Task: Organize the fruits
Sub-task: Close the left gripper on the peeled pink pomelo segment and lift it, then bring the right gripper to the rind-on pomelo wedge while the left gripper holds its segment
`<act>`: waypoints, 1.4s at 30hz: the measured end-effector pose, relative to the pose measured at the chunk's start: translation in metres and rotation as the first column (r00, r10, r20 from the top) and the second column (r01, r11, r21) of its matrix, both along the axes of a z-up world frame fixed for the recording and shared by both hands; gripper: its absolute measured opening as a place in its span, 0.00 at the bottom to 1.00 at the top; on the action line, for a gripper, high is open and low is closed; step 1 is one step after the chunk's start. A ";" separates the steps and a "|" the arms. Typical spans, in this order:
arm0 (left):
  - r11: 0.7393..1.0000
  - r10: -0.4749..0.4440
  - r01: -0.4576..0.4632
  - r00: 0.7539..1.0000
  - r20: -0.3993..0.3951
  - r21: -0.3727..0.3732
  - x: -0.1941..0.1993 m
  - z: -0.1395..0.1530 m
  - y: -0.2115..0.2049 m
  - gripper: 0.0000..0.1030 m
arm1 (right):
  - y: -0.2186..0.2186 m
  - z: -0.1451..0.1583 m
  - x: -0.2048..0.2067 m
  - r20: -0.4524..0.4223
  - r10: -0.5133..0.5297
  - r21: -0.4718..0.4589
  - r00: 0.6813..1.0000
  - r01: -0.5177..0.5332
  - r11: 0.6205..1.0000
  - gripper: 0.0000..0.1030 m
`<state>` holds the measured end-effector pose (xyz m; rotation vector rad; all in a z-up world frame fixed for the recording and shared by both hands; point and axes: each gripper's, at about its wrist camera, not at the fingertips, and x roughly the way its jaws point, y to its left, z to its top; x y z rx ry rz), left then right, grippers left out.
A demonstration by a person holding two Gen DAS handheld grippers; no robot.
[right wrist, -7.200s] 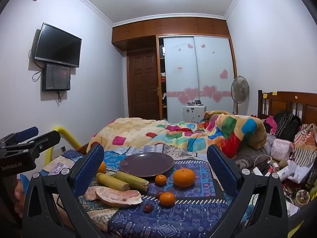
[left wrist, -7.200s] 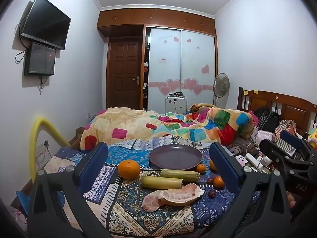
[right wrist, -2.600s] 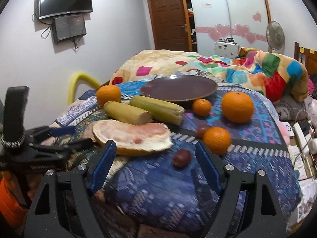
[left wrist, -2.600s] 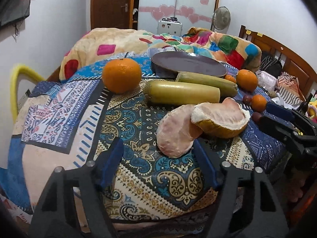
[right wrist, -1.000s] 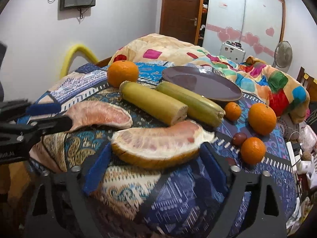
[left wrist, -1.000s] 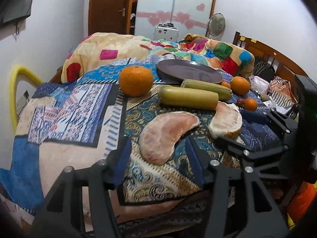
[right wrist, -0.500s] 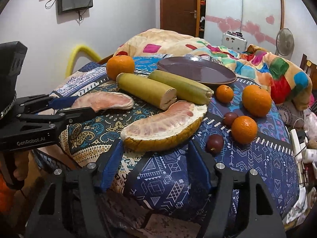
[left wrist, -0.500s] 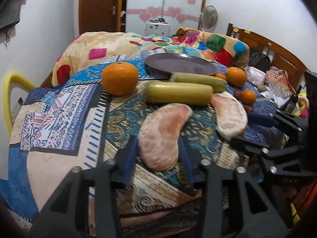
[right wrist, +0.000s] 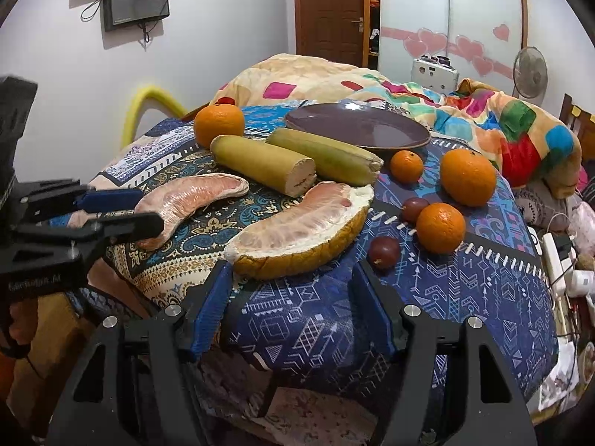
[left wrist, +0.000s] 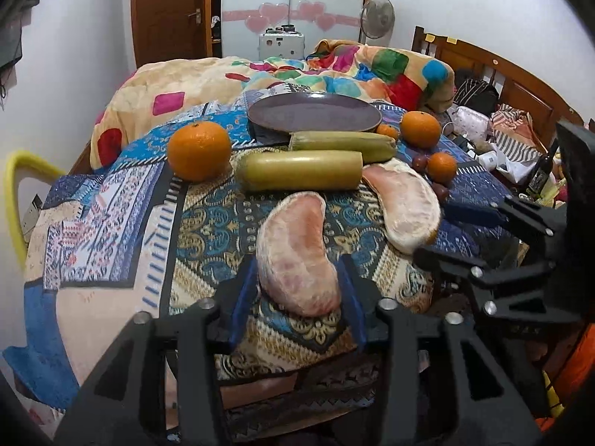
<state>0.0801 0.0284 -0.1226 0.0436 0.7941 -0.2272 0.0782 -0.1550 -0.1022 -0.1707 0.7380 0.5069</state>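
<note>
Mounted on each gripper, looking down and forward, close over the bed edge; sharing the plate [left wrist: 314, 113] [right wrist: 357, 126] and fruit.

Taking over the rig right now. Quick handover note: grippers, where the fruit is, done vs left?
Left gripper: jaws just opened a little, around the peeled pomelo segment lying on the cloth; grip unclear.
Right gripper: jaws just closed in, flanking the rind-on pomelo wedge; gap shows on one side, not gripped.
Plate: empty, far side.
Done: nothing plated.
Left: both pomelo pieces, two green stalks, oranges, small dark fruits.
</note>
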 end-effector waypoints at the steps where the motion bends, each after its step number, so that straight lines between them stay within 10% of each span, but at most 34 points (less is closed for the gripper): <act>1: 1.000 -0.007 0.007 1.000 -0.007 0.008 0.004 0.001 -0.002 0.47 | -0.002 0.000 0.000 -0.001 -0.001 0.003 1.000 0.001 1.000 0.61; 16: 0.981 -0.034 0.038 0.999 -0.025 0.191 0.029 -0.010 -0.025 0.41 | -0.006 0.016 0.011 -0.015 -0.008 0.041 1.000 0.009 0.999 0.62; 42: 0.991 0.039 -0.032 0.998 -0.056 0.130 0.003 -0.003 0.012 0.41 | 0.020 0.010 0.038 -0.165 0.062 0.001 0.984 -0.062 0.998 0.58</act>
